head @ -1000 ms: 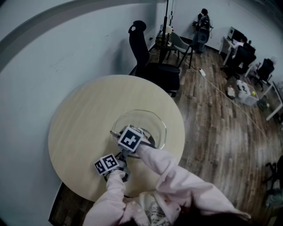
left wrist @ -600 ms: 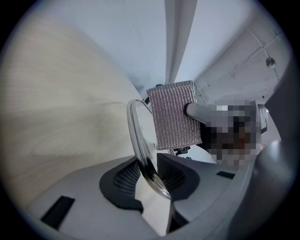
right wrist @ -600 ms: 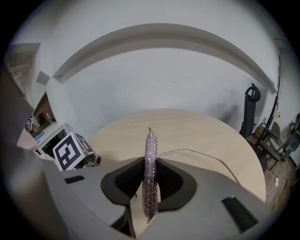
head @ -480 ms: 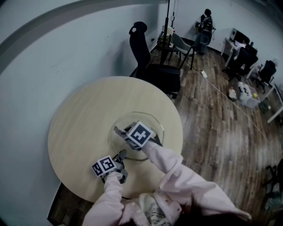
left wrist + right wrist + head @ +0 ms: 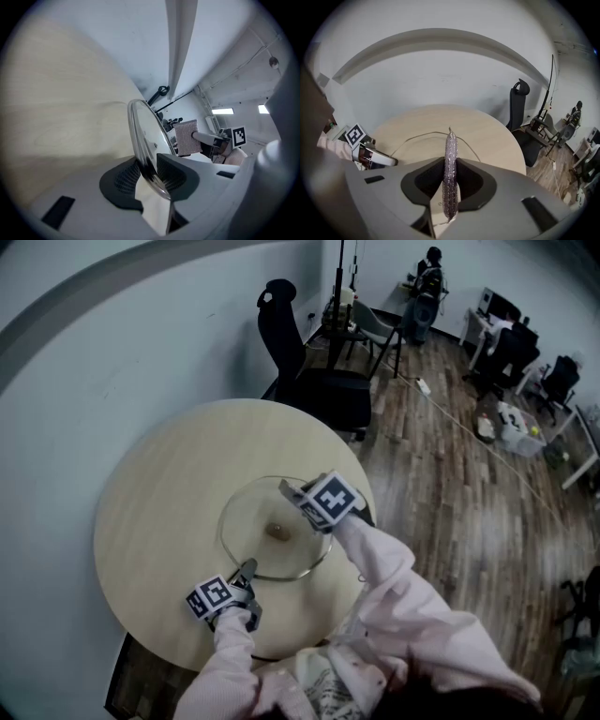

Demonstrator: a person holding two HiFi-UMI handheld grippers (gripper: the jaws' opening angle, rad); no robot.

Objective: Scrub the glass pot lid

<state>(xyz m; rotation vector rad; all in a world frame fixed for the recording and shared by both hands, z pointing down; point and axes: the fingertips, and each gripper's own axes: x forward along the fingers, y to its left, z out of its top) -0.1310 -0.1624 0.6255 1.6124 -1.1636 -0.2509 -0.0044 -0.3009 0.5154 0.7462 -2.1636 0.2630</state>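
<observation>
Jaws of left gripper [image 5: 247, 568] gripping glass lid [image 5: 251, 519] rim, right gripper [image 5: 450, 180] jaws closed on scrub pad [image 5: 450, 145], chair [image 5: 302, 371] beyond table [image 5: 159, 484].

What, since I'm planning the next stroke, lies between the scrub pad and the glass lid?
Nothing visible. The scrub pad in the right tongs faces bare glass lid; the left tongs clamp its rim off to one side.

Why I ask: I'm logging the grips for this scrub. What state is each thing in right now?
glass pot lid: lying on the table, near rim clamped.
scrub pad: gripped edge-on, by the lid's far side; contact unclear.
left gripper: jaws shut on the lid's rim.
right gripper: jaws shut on the scrub pad.
office chair: unoccupied.
</observation>
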